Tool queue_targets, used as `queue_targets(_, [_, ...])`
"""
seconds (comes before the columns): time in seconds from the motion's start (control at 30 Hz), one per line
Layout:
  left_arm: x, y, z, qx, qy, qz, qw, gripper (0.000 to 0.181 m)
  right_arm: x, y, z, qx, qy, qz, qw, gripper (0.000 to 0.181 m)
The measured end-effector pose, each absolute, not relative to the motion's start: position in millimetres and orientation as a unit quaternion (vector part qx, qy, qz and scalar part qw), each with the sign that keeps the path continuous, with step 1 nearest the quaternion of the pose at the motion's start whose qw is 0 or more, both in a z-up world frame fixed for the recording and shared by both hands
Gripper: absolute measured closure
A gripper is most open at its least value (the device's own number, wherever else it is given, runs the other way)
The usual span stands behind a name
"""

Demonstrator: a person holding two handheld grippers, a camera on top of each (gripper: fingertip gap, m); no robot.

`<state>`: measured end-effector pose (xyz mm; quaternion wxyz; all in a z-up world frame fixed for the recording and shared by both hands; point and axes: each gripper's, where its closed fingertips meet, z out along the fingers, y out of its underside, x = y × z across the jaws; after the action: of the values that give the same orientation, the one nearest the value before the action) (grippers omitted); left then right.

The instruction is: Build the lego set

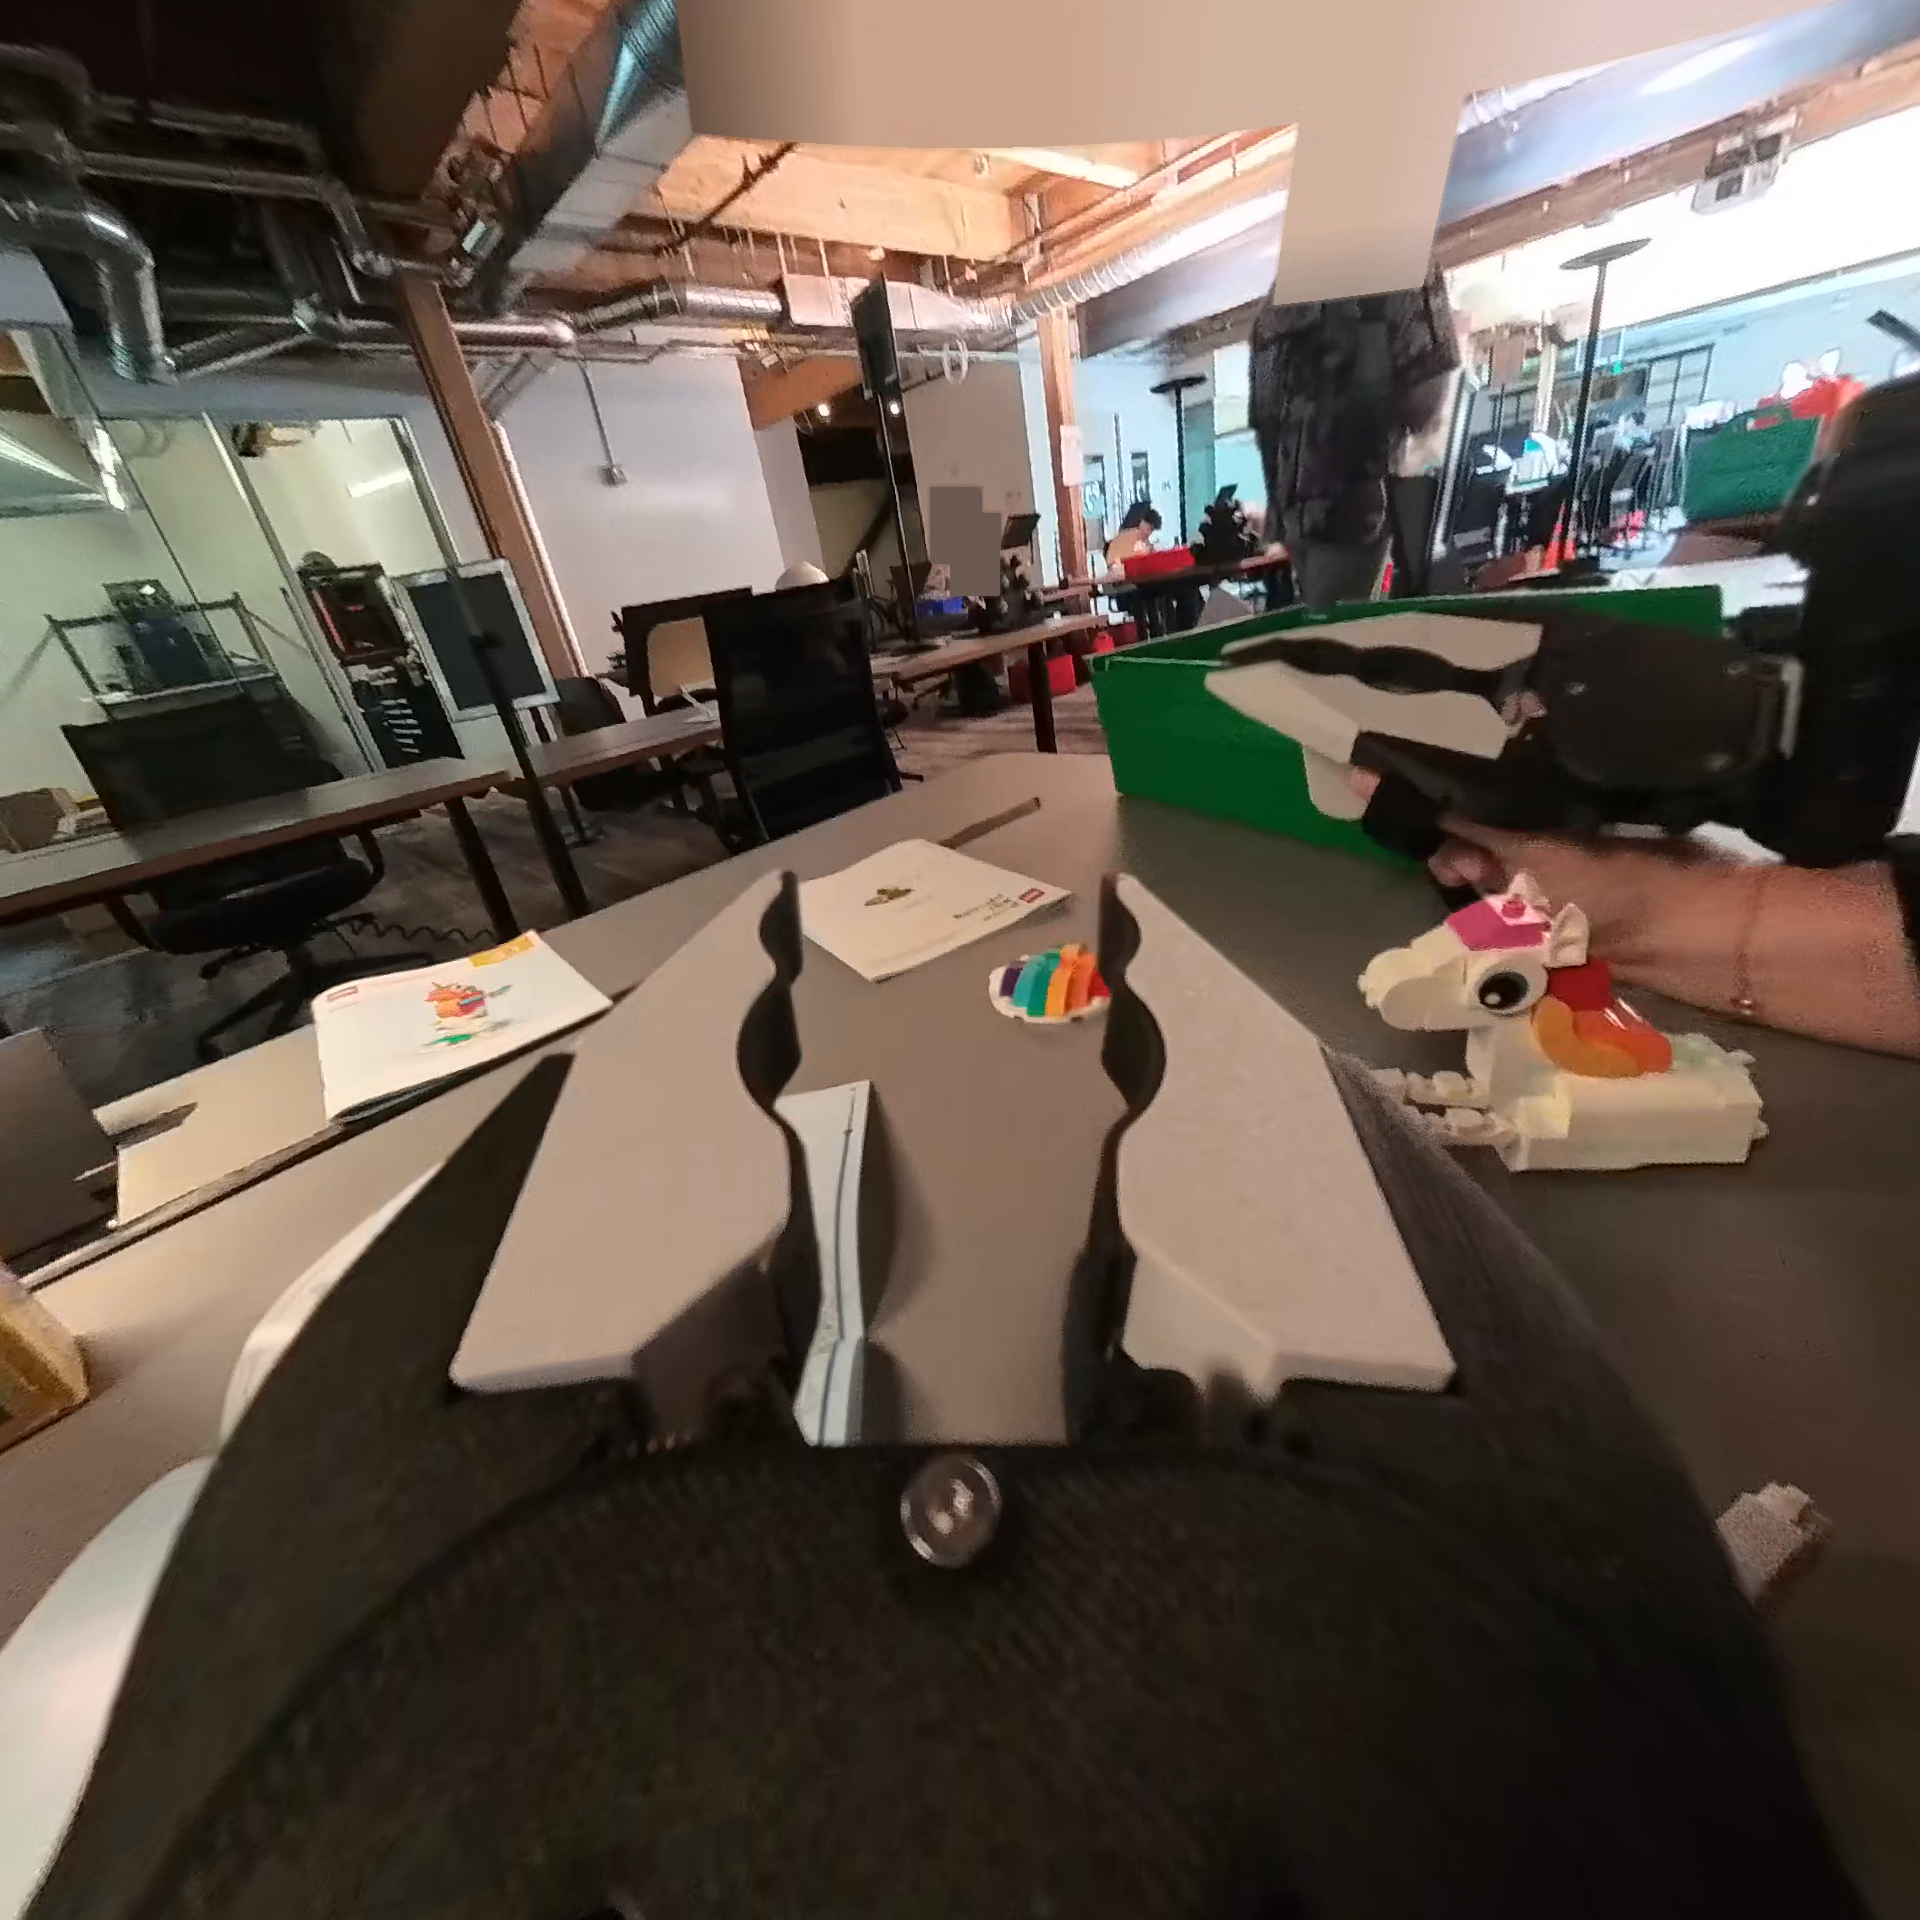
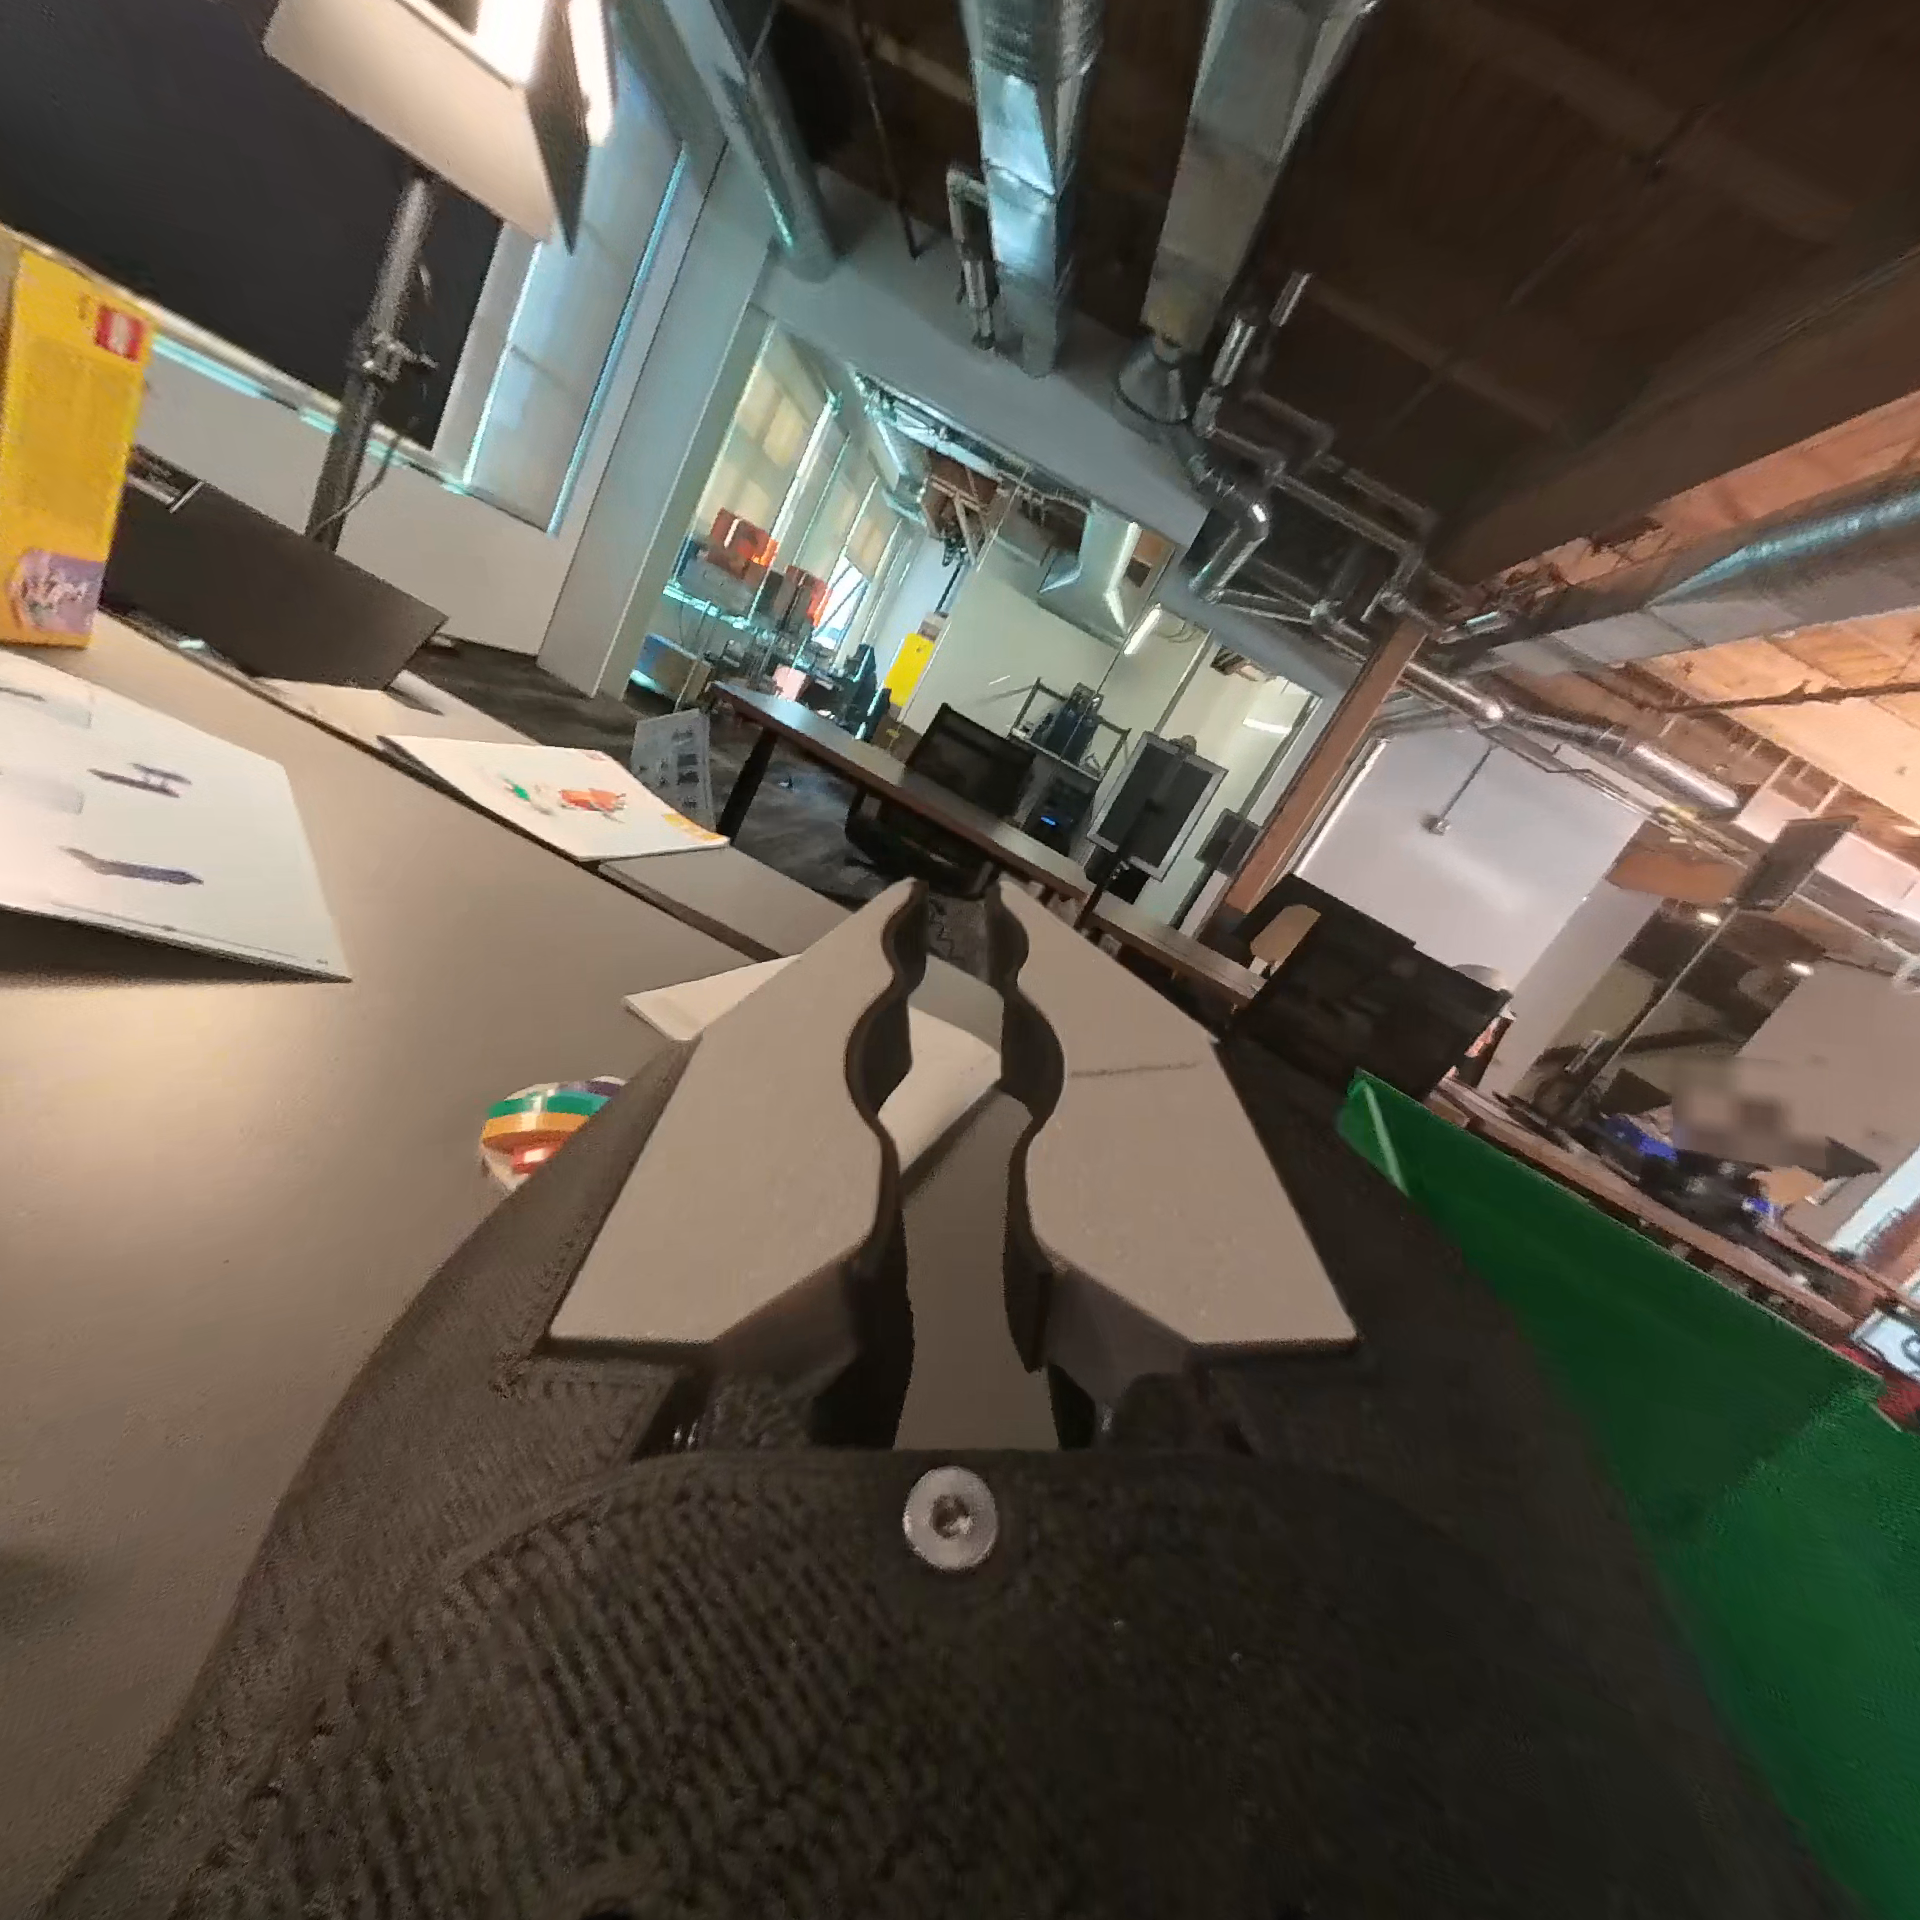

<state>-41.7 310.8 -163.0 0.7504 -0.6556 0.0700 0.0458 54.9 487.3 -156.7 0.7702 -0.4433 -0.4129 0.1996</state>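
Both claws empty, left claw (image 1: pixel 951 914) spread wide, right claw (image 2: pixel 961 914) narrowly parted: advise squarely pinching the round rainbow-striped brick disc (image 1: pixel 1049 982) mid-surface.

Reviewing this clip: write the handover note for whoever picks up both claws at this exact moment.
Left claw: open, empty, hanging over the table.
Right claw: narrowly open, empty, beside the green bin.
Unicorn build: white head and body joined, rainbow mane on, standing on the table at right.
Round rainbow piece: loose, ahead of the left claw.
Instruction booklets lie open nearby.
Left to do: the rainbow piece is not yet attached.
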Motion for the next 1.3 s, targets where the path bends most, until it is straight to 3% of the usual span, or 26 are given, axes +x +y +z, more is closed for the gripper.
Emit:
queue_targets(0.9, [-71.5,310.1,-161.0,-0.647,-0.008,0.015,0.762,0.128,64.0,491.1,-148.4,-0.443,-0.389,0.204,0.782,0.172])
queue_targets(1.13, [-70.1,289.3,-145.6,-0.625,-0.015,-0.001,0.78,0.128,92.7,470.2,-134.9,-0.417,-0.363,0.263,0.791,0.156])
queue_targets(1.3, [-27.5,262.5,-150.4,-0.64,0.096,-0.005,0.762,0.128,114.3,463.8,-133.1,-0.42,-0.354,0.243,0.8,0.157])
